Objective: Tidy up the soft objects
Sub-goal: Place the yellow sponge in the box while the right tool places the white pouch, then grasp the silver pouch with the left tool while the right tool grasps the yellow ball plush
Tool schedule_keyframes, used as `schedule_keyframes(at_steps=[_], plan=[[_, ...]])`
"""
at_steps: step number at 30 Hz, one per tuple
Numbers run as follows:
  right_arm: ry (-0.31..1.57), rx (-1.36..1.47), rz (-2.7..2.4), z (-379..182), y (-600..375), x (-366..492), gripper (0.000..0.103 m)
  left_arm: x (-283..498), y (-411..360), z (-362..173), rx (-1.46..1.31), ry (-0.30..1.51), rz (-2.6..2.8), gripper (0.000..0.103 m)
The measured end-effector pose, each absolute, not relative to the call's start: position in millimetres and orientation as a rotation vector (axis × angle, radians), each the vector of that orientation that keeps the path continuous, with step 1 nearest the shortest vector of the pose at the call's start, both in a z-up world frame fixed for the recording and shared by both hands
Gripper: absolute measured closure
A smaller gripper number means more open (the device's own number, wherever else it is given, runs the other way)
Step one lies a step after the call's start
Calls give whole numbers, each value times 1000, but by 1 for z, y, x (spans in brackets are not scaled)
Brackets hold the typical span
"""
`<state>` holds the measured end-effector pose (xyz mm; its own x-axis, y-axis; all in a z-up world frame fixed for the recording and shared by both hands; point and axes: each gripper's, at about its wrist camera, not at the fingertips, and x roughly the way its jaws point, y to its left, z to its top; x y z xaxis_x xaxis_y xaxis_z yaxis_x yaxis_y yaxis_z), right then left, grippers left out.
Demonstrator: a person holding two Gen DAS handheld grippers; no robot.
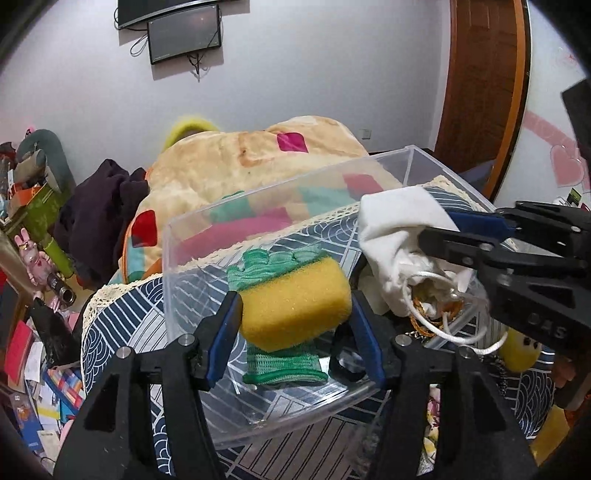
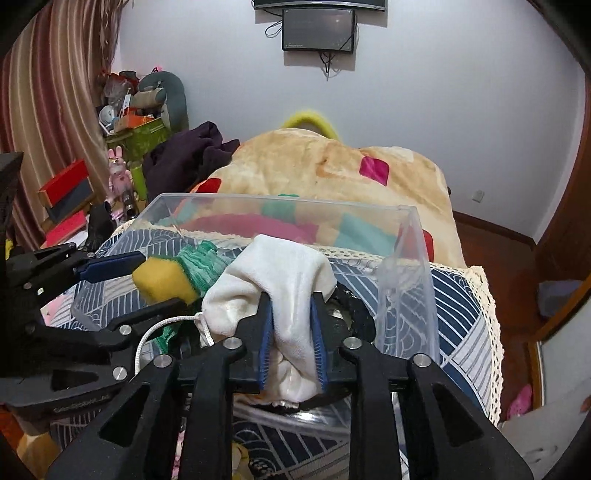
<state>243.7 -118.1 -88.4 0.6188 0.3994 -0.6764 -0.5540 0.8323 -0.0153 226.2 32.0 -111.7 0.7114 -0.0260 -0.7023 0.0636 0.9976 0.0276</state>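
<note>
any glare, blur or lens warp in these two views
Left wrist view: strong fisheye bending of the door frame, dark corners, pale glare streaks on the clear bin, yellow sponge sharp. Right wrist view: curved curtain, white pouch evenly lit, no motion blur.

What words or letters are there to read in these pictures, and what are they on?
"DAS" (my best reading): raised letters on the body of the right tool, which grips the white pouch.
Raised lettering on the left tool, which grips the sponge: too blurred to read.
Label on the small wall screen, lower edge: too small to read.
</note>
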Motion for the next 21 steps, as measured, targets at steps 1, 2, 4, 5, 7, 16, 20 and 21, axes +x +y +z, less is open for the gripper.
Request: schedule_keyframes(at_steps=[1,2,4,5,7,16,20,21], plan=[[716,-229,555,-87,-116,244,74,226,33,-111,48,776,-46,41],[708,-222,559,-84,-119,241,69,225,36,-109,45,773,-41,39],[686,-215,563,-78,-123,236,63,219,38,-104,35,757,-32,35],[673,-213,564,-75,-126,233,59,216,39,-100,30,747,-32,34],[648,-204,569,-68,-130,227,53,210,40,-92,21,727,-35,31],[502,-158,575,-33,-158,192,18,168,42,-52,-12,608,-45,1],[479,-167,572,-32,-171,178,17,152,34,-55,-9,622,-72,1],[480,-170,568,-34,-174,175,17,148,32,-58,-9,634,-83,1]])
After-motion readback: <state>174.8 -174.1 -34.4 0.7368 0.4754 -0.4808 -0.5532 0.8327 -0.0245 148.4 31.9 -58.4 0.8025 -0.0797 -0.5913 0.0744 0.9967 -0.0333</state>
